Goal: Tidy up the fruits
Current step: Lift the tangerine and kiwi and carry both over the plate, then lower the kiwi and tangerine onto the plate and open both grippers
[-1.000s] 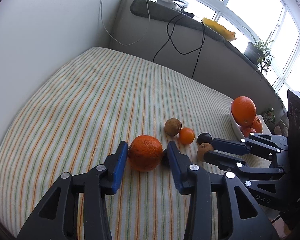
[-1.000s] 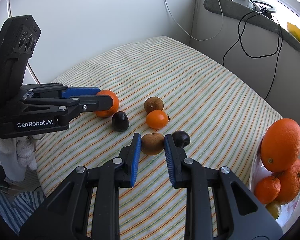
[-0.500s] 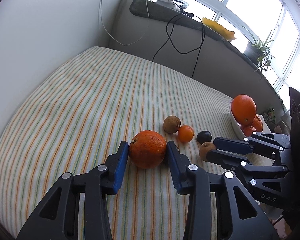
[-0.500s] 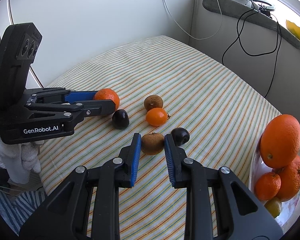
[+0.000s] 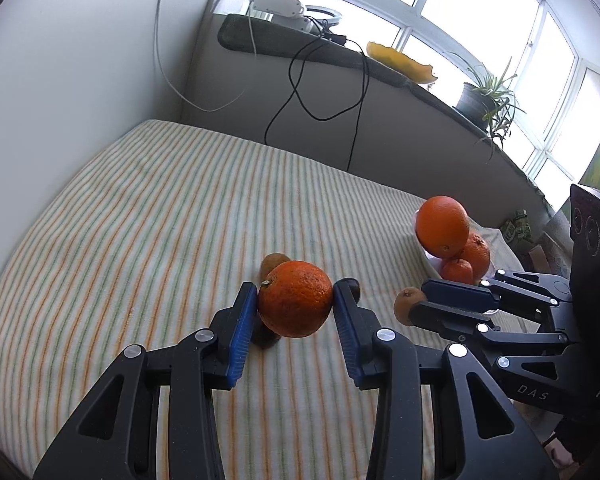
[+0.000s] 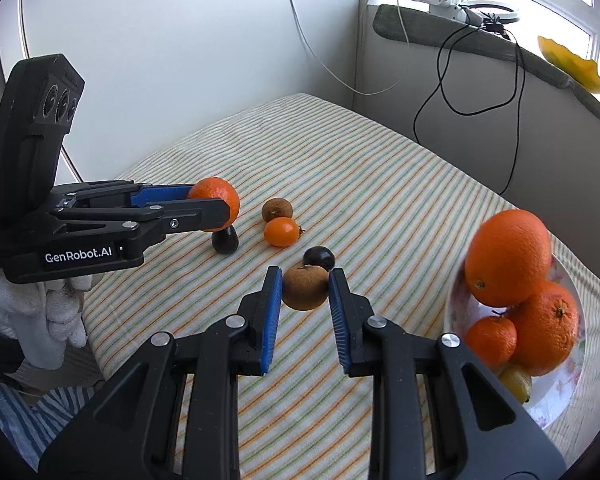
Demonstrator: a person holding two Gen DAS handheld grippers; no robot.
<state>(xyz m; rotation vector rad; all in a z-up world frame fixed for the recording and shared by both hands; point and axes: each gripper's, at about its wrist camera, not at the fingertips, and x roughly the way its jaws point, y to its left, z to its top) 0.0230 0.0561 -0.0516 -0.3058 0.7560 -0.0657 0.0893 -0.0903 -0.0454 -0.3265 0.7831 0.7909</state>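
Both mid-carry: left gripper (image 5: 294, 306) clamps an orange (image 5: 295, 298) at frame centre, right gripper (image 6: 305, 290) pinches a brown kiwi (image 6: 305, 288). Next, probably into the fruit bowl (image 6: 562, 392), lower right.

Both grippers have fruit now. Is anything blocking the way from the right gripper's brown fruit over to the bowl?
Nothing visible stands on the striped cloth between the brown fruit in the right gripper and the bowl. The bowl itself is piled high with oranges, leaving little free room.
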